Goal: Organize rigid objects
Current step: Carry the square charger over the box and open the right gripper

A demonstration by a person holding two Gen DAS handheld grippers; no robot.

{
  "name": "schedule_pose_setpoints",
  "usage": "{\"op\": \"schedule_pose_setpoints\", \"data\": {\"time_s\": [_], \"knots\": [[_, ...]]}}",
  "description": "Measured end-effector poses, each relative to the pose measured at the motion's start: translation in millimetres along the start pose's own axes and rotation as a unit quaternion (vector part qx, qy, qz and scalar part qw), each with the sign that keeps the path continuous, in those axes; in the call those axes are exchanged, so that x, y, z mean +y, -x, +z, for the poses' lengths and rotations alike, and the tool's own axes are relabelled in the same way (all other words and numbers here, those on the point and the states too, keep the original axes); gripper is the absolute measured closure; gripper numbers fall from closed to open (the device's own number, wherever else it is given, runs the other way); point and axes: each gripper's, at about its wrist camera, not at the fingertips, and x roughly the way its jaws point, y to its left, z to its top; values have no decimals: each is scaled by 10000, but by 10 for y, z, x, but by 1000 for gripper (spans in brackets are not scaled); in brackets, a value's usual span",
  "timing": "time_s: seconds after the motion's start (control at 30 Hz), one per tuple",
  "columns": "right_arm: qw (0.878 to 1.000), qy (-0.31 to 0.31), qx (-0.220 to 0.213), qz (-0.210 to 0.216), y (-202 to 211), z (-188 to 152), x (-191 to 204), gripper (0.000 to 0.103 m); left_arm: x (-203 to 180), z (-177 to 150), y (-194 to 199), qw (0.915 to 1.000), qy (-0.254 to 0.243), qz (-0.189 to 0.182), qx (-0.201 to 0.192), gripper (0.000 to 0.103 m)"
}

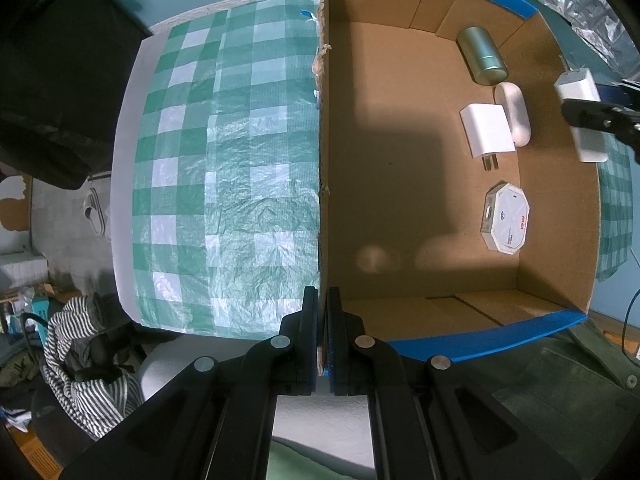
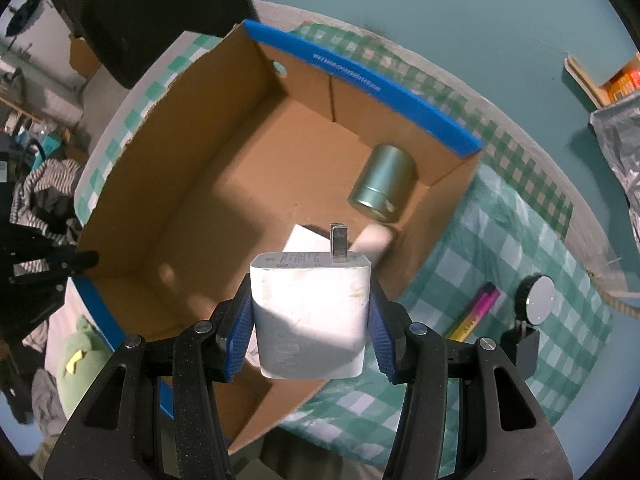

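Note:
An open cardboard box (image 1: 400, 168) with blue-taped rims stands on a green checked cloth. My left gripper (image 1: 323, 300) is shut on the box's left wall at its near corner. Inside lie a green metal cylinder (image 1: 482, 56), a white charger (image 1: 486, 130), a white oval case (image 1: 516, 114) and a white octagonal device (image 1: 506, 220). My right gripper (image 2: 310, 300) is shut on a white plug charger (image 2: 310, 312), prongs forward, held over the box's right side (image 2: 224, 208). That charger also shows in the left wrist view (image 1: 580, 116). The cylinder (image 2: 382, 184) lies in the box's far right corner.
On the cloth right of the box lie a pink and yellow pen (image 2: 476, 312) and a round black-rimmed mirror (image 2: 538, 300). A crinkled plastic bag (image 2: 620, 140) and a small carton (image 2: 604, 80) sit at the far right. Striped clothes (image 1: 88, 360) lie off the table's left.

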Motion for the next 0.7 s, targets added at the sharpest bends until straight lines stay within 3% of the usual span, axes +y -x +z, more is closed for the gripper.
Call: {"op": "schedule_pose_setpoints", "data": {"time_s": [0.3,0.7], "knots": [[9998,67,162,-28,-196,36,50,51,-2,-9,3,10000,24,-4,-2,99],[10000,-25,-20,-21,-56,84,32,51,-2,-25,-9,10000,22,1,-12,99]]}}
